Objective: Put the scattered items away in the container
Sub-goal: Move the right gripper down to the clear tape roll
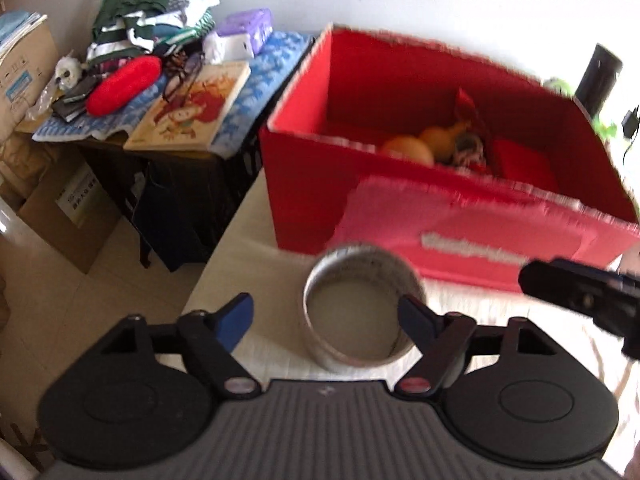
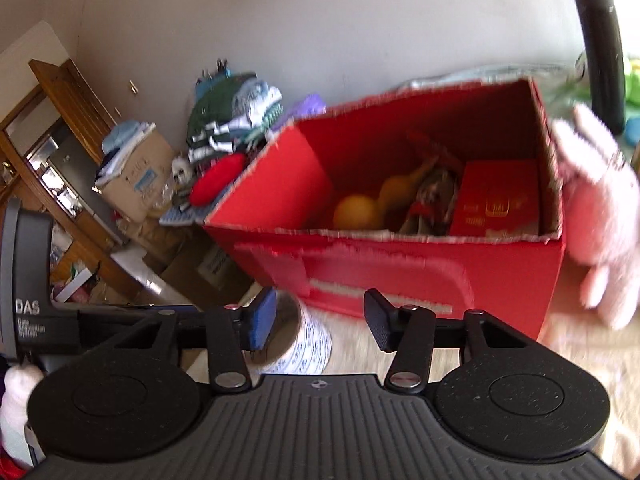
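Note:
A red cardboard box stands open on the pale table and holds an orange ball, a yellow gourd and a small red carton. In front of it lies a round ring with a printed side. My left gripper is open around the ring's near side; its right pad sits at the ring's rim and its left pad stands clear. My right gripper is open just right of the ring, with nothing between its pads. A pink plush toy leans by the box's right side.
A low side table left of the box carries piled clothes, a picture book, a red pouch and glasses. Cardboard boxes sit on the floor. A black cylinder stands behind the box. The table's left edge is close.

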Action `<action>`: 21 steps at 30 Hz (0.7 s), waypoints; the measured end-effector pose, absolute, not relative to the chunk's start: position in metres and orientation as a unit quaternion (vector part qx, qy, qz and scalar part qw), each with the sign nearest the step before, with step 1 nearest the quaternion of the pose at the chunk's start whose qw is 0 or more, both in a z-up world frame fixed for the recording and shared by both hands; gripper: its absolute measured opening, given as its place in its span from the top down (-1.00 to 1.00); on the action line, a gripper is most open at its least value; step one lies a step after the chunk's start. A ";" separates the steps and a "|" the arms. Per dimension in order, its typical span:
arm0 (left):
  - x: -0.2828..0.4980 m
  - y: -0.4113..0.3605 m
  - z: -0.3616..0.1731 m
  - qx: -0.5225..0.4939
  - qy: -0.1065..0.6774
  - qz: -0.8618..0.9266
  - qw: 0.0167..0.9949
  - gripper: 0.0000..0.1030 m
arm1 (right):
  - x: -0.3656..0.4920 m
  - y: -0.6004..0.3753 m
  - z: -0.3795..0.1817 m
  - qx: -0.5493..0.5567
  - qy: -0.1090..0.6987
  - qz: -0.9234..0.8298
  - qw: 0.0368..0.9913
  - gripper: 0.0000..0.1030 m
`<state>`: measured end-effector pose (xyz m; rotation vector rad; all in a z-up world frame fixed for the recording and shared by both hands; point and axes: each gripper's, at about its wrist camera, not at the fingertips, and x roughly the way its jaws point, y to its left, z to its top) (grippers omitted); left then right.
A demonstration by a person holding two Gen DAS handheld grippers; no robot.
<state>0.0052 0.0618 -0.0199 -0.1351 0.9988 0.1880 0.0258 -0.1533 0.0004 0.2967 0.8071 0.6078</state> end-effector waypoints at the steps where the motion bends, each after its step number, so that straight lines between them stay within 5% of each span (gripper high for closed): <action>1: 0.006 0.063 -0.023 -0.064 0.482 0.087 0.869 -0.41 | 0.027 -0.151 -0.001 0.142 0.390 0.286 0.864 -0.03; 6: 0.016 0.075 -0.035 -0.063 0.506 0.072 0.857 -0.21 | 0.033 -0.141 -0.013 0.158 0.424 0.265 0.852 -0.03; 19: 0.033 0.082 -0.052 -0.028 0.535 -0.016 0.845 -0.11 | 0.038 -0.103 -0.029 0.162 0.481 0.215 0.835 0.01; 21: 0.034 0.082 -0.056 -0.022 0.540 -0.029 0.841 0.26 | 0.040 -0.098 -0.031 0.164 0.489 0.205 0.832 0.04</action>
